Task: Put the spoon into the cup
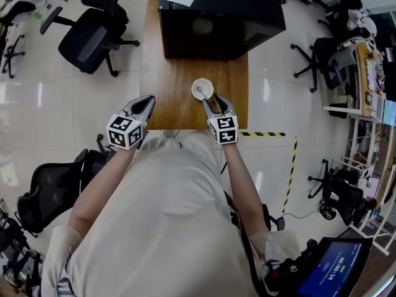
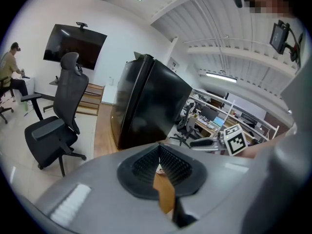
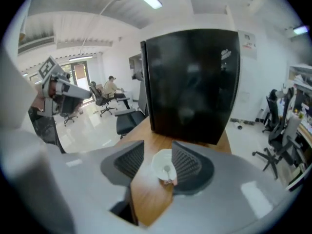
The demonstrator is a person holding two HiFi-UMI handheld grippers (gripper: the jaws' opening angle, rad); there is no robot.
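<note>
A white cup (image 1: 202, 88) stands on the wooden table (image 1: 173, 85) just in front of a black box, with the spoon (image 1: 199, 92) resting inside it. My right gripper (image 1: 215, 101) hovers just on the near side of the cup, pointing down at it, open and empty. In the right gripper view the cup (image 3: 164, 165) and spoon (image 3: 167, 171) show below, between the spread jaws of the right gripper (image 3: 158, 149). My left gripper (image 1: 150, 99) hangs over the table's left edge, shut on nothing. In its own view the tips of the left gripper (image 2: 159, 148) meet over bare wood.
The big black box (image 1: 216, 17) fills the far end of the table. Office chairs (image 1: 93, 33) stand on the floor at left. Yellow-black floor tape (image 1: 263, 133) runs off the table's right corner. A desk with clutter (image 1: 365, 67) stands far right. A person (image 3: 112, 87) sits in the background.
</note>
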